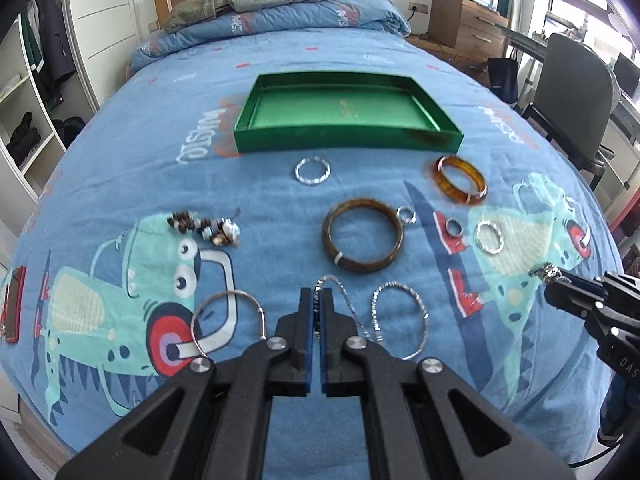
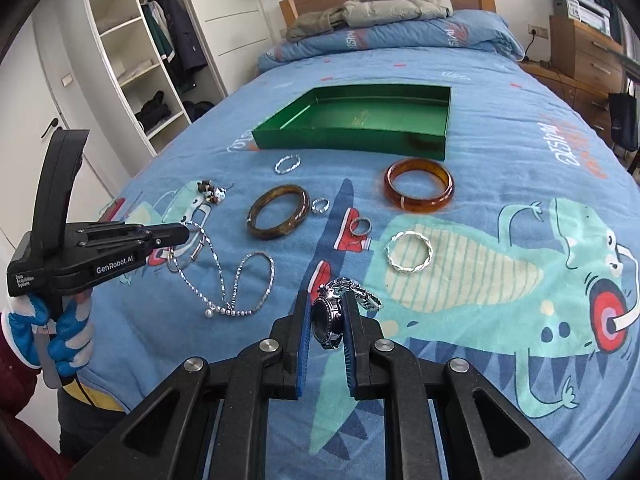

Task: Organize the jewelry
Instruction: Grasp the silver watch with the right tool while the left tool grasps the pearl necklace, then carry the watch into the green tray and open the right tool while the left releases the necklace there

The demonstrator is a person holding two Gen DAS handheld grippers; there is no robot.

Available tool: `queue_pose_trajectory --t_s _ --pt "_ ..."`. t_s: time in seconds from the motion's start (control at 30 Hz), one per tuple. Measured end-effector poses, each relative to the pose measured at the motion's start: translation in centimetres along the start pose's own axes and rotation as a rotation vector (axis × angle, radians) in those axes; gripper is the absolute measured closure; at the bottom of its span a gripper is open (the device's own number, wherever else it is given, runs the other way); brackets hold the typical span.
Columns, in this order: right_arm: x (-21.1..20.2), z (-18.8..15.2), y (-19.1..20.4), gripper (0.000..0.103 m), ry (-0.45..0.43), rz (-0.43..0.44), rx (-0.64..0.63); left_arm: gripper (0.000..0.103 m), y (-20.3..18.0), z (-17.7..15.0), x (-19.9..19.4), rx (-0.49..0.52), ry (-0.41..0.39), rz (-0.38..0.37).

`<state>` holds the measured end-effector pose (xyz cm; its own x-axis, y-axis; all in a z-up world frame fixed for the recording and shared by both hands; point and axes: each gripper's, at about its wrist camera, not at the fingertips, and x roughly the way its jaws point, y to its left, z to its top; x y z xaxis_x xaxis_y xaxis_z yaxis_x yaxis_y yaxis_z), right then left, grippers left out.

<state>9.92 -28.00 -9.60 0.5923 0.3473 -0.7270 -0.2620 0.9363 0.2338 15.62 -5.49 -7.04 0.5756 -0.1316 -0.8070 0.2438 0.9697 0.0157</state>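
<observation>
Item: watch (image 2: 329,322) clamped in right hand-held gripper (image 2: 326,320), necklace (image 2: 224,276) pinched in left hand-held gripper (image 1: 319,308); green tray (image 2: 348,140) lay ahead up the bed, nearer the right.

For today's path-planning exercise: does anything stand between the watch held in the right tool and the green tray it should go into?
No wall or tall thing blocks the way. The watch hangs above the blanket; only low pieces such as the amber bangle lie before the green tray, which is open on top.
</observation>
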Motion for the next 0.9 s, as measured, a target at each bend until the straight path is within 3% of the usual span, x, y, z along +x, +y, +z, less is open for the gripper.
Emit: queue_pose_trajectory --t_s 0.27,0.53,0.73,0.9 --pt "-3.5 5.1 1.6 0.088 -0.102 -0.02 -0.032 0.102 1.1 8.1 -6.2 0.012 -0.144 -0.024" --pt "-1.6 12.8 0.5 0.088 -0.148 -0.045 -0.044 0.102 2.4 17.5 -6.5 0.014 -0.25 -0.005" --pt "3.4 18.6 -2.2 0.088 -0.162 -0.067 -0.024 0.101 2.7 24.6 -3.0 -0.002 -0.309 -0.008" --pt "9.0 20.9 -4.9 0.088 -0.135 -0.069 0.007 0.101 3.1 26.2 5.2 0.003 -0.225 0.014"
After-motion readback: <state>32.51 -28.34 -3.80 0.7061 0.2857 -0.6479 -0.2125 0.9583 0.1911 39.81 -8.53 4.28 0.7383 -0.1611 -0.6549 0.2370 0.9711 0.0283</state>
